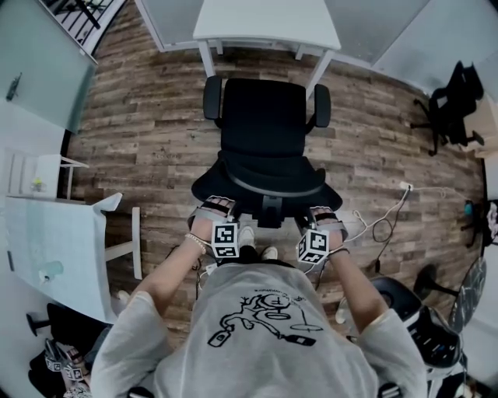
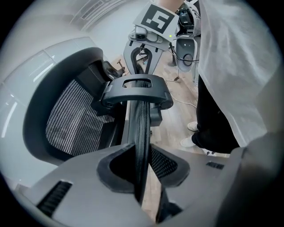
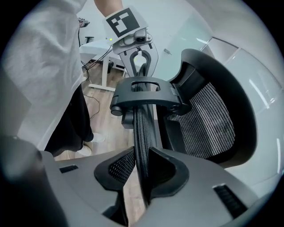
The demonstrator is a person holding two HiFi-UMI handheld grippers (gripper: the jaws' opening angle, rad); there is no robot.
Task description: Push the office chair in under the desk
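Facing desk [image 1: 266, 23], chair [image 1: 264, 132] on floorboards [image 1: 148, 132]

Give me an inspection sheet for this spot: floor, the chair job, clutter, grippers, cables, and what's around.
Surface: wood-plank floor.
Job's things: black office chair faces the white desk, seat not yet under it.
Clutter: dark gear on the floor at the person's right, kind unclear.
Grippers: left gripper and right gripper each closed on the backrest rim.
Cables: white cable looped on the floor right of the chair.
Surroundings: second white table at left; another black chair far right.
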